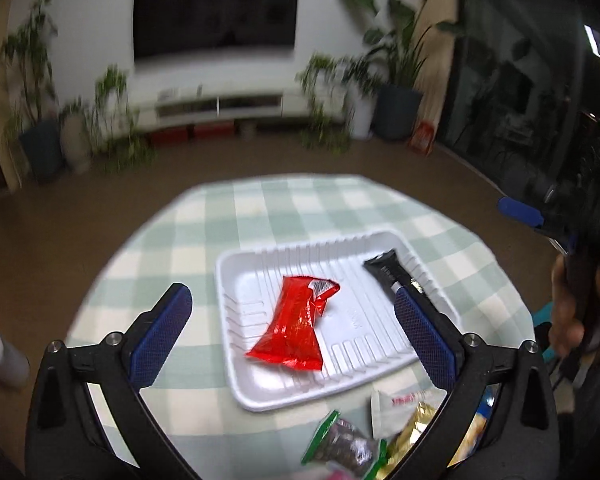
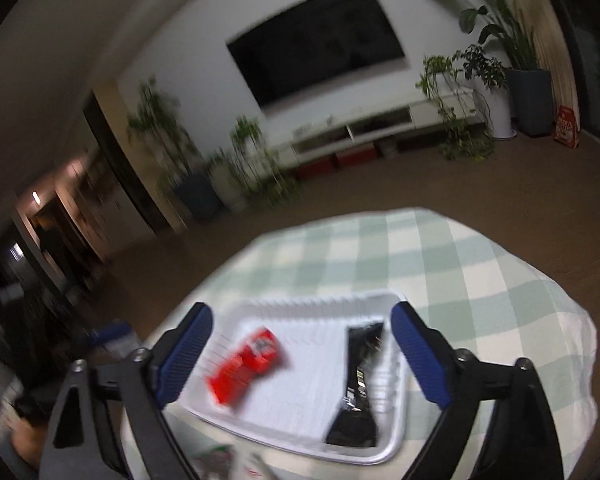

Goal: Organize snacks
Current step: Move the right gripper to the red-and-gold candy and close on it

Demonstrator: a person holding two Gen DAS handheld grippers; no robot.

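Centrally placed in the left wrist view: red snack packet point(image 1: 294, 322) lying flat in white ribbed tray point(image 1: 340, 384), black packet point(image 1: 386, 270) along its right side. Below the tray, lower right: loose pile of snacks point(image 1: 380, 432) on green checked tablecloth point(image 1: 204, 224). Spread wide and empty: left gripper point(image 1: 292, 316), straddling the tray. Likewise wide apart, holding nothing: right gripper point(image 2: 302, 344), above the same tray, blurred.
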